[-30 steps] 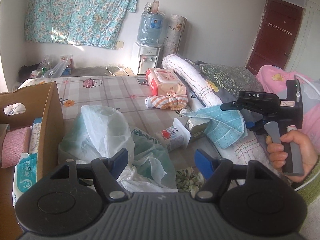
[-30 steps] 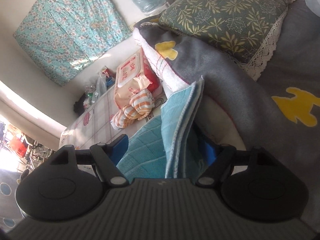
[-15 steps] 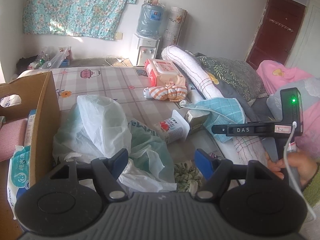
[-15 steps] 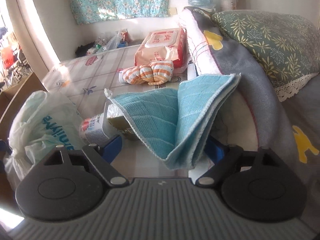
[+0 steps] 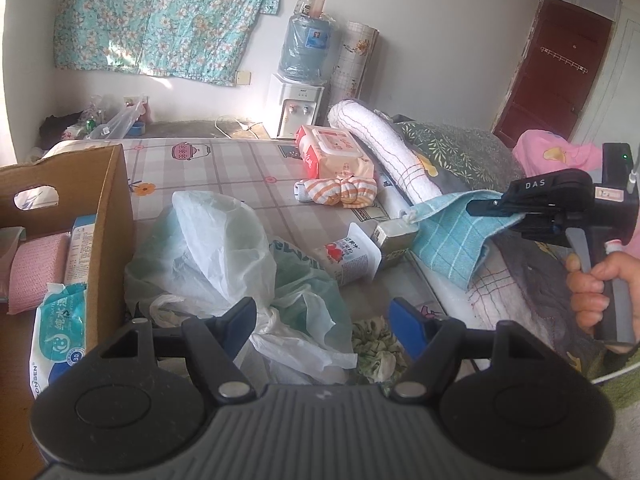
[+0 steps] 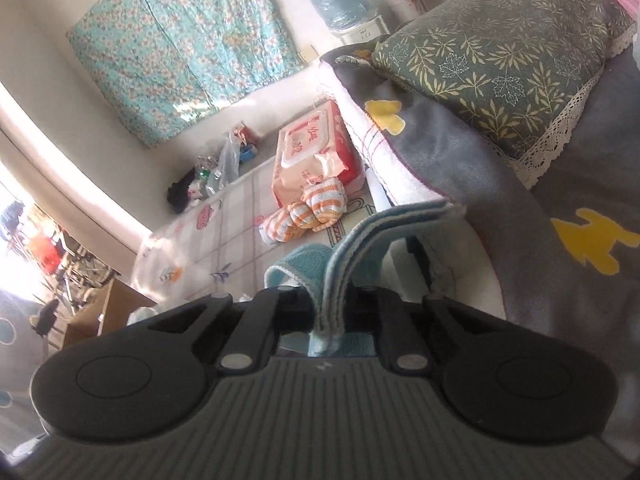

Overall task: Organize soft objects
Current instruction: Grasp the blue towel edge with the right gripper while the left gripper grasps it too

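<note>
A folded blue cloth [image 5: 452, 236] hangs off the bedding at the right, lifted at one edge. My right gripper [image 5: 478, 207], held by a hand [image 5: 592, 284], is shut on that edge. In the right wrist view the cloth [image 6: 360, 248] runs out from between the closed jaws of my right gripper [image 6: 328, 304]. My left gripper [image 5: 322, 312] stands open over crumpled plastic bags [image 5: 224, 248], with nothing between its fingers. A cardboard box [image 5: 112, 216] at the left holds a pink cloth [image 5: 34, 268] and a wipes pack [image 5: 56, 332].
Orange striped socks [image 5: 340, 192], a red wipes pack [image 5: 336, 152], a small carton [image 5: 352, 256] and a green scrunchie [image 5: 372, 348] lie on the mattress. A rolled white towel [image 5: 384, 144] and a leaf-print pillow [image 5: 460, 152] sit behind the blue cloth.
My right gripper's jaws have gone from wide apart around the blue cloth to closed on its edge, and the gripper has risen and rolled. The left gripper has kept still.
</note>
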Available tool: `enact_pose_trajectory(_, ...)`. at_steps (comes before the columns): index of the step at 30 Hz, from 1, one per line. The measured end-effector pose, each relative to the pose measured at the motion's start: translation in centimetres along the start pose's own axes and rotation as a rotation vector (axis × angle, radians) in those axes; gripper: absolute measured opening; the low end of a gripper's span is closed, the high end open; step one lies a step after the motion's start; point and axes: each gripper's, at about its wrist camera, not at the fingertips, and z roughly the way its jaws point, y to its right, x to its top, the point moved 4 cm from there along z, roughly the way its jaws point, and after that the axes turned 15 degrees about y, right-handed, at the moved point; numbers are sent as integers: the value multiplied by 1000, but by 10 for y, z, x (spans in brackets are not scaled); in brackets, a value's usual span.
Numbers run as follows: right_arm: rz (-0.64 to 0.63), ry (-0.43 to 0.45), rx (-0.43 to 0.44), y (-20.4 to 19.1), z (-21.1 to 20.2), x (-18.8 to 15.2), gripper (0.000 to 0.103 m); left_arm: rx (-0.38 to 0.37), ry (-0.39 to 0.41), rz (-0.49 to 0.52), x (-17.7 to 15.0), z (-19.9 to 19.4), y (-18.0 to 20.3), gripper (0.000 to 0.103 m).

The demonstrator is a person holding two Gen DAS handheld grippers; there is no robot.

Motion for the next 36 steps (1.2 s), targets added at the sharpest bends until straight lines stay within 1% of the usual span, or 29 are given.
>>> enact_pose_trajectory(4, 74, 8, 108, -18, -32, 9, 8, -3, 9, -1, -1, -7, -1, 75)
enact_pose_trajectory(6, 127, -11, 189, -30, -48, 6, 8, -2, 12, -4, -1, -11, -3, 75)
enact_pose_trajectory(10, 292, -65, 382, -45, -80, -13, 8, 1, 22, -5, -1, -21, -7, 75)
enact_pose_trajectory(11, 333, -75, 408, -44, -87, -21, 8, 3, 22, -4, -2, -23, -8, 75)
enact_pose_trajectory(12, 359, -86, 416, -41, -92, -32, 8, 2, 19, -3, -4, -24, -9, 75)
enact_pose_trajectory(13, 366, -97, 401, -38, -97, -46, 8, 0, 13, 1, -6, -25, -9, 75)
enact_pose_trajectory(15, 353, -134, 320, -24, -99, -77, 8, -7, -7, 17, -12, -25, -8, 74)
enact_pose_trajectory(16, 347, -178, 246, -10, -96, -100, 8, -13, -18, 27, -16, -24, -6, 74)
enact_pose_trajectory(17, 350, -213, 191, 1, -94, -117, 8, -25, -34, 42, -21, -24, -4, 72)
enact_pose_trajectory(18, 362, -256, 127, 16, -92, -139, 8, -35, -49, 54, -25, -23, -1, 67)
enact_pose_trajectory(19, 376, -285, 81, 27, -92, -157, 8, -47, -67, 64, -31, -21, 2, 62)
enact_pose_trajectory(20, 380, -298, 51, 35, -93, -168, 8, -63, -86, 72, -36, -19, 6, 60)
enact_pose_trajectory(22, 366, -303, 3, 44, -100, -185, 10, -95, -120, 83, -48, -15, 15, 50)
enact_pose_trajectory(25, 285, -271, -22, 41, -110, -191, 13, -136, -162, 114, -64, -6, 32, 40)
enact_pose_trajectory(26, 254, -260, -31, 39, -112, -189, 16, -147, -175, 120, -69, -2, 38, 39)
enact_pose_trajectory(27, 230, -249, -34, 36, -115, -189, 22, -155, -189, 126, -73, 2, 43, 35)
enact_pose_trajectory(29, 170, -212, -39, 30, -116, -186, 26, -172, -215, 136, -83, 10, 53, 33)
enact_pose_trajectory(32, 95, -165, -48, 30, -108, -176, 26, -170, -262, 157, -98, 24, 64, 26)
enact_pose_trajectory(34, 54, -143, -32, 26, -110, -174, 22, -167, -294, 158, -107, 32, 67, 20)
enact_pose_trajectory(36, -10, -122, -10, 19, -109, -169, 18, -160, -328, 150, -116, 40, 65, 17)
